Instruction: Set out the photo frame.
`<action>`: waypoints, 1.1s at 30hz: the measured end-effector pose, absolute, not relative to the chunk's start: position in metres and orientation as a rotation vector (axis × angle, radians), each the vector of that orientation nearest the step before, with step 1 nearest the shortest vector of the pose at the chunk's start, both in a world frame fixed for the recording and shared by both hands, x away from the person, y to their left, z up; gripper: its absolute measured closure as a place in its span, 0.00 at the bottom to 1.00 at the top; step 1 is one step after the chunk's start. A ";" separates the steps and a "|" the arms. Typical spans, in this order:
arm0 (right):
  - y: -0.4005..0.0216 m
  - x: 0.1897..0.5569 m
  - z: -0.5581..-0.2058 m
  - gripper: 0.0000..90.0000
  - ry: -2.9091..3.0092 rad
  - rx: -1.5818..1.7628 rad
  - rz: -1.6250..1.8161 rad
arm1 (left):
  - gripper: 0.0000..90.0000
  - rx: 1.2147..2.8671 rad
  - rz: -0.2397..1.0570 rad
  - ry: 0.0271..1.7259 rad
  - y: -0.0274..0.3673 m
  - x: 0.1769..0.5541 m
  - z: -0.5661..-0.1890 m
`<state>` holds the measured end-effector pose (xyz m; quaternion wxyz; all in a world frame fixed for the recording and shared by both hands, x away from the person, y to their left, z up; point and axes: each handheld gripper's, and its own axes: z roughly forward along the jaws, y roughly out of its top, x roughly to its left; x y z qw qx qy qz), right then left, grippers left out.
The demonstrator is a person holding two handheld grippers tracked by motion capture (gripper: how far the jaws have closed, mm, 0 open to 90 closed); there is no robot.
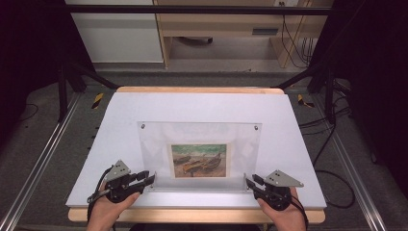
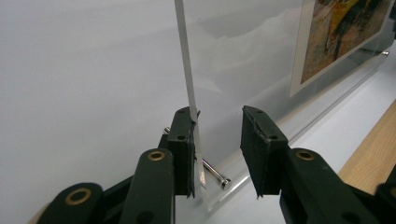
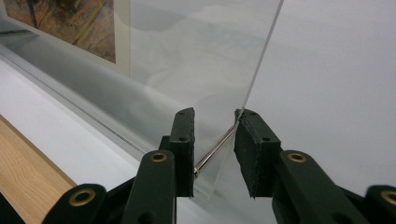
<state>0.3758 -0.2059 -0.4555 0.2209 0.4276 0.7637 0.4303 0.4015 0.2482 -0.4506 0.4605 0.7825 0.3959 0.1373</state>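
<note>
A clear acrylic picture frame (image 1: 199, 144) with a small boat painting (image 1: 198, 160) in it stands near the table's front edge. My left gripper (image 1: 150, 178) is at its lower left corner. In the left gripper view its jaws (image 2: 217, 151) straddle the panel edge (image 2: 186, 70). One pad (image 2: 183, 154) touches the panel, the other stands apart, and a metal pin (image 2: 214, 173) lies between them. My right gripper (image 1: 249, 181) is at the lower right corner. In the right gripper view its jaws (image 3: 214, 151) close on the panel (image 3: 205, 60) and its pin (image 3: 212, 154), with a pad at each end.
The frame stands on a white board (image 1: 197, 103) laid over a wooden tabletop (image 1: 192, 90). Two screws mark the frame's top corners (image 1: 143, 126). Black rig posts and cables stand off both sides of the table. A wooden desk (image 1: 226, 29) is at the back.
</note>
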 end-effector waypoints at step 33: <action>-0.203 0.367 -0.458 0.73 2.138 1.174 1.140 | 0.69 1.963 0.372 0.965 0.244 0.393 -0.451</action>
